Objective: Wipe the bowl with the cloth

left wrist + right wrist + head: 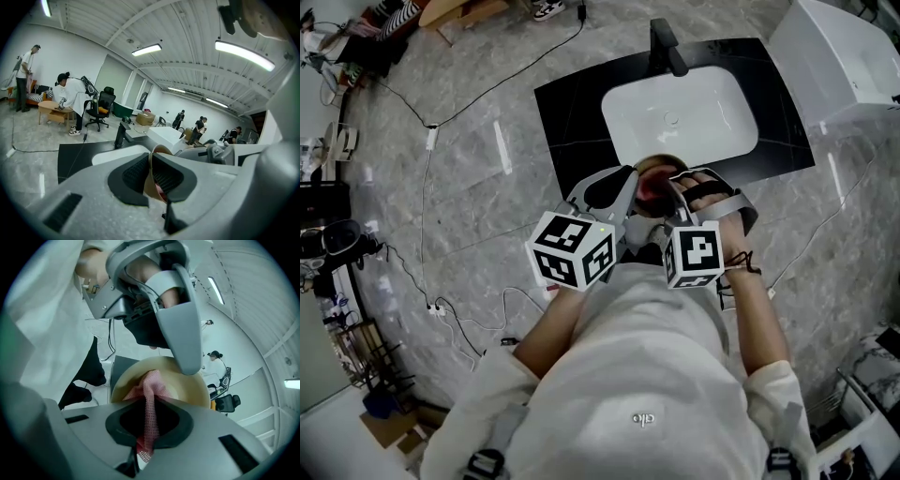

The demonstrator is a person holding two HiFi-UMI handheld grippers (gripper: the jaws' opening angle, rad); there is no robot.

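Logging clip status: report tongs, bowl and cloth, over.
Left tongs clamped on bowl rim. Right tongs pinching pink cloth, cloth inside bowl. Sink ahead, nothing in the way.

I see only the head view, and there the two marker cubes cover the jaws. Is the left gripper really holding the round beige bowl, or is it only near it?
Observer: It is holding it. The left gripper has its jaws closed on the thin rim of the round beige bowl, with one pad on each side of the wall.
Operator: And does the right one have the cloth?
Observer: Yes. The right gripper is shut on the pink waffle-weave cloth, which is pinched between its pads.
Operator: Does the cloth reach the bowl?
Observer: Its free end lies inside the bowl and appears to rest against the pale inner wall.
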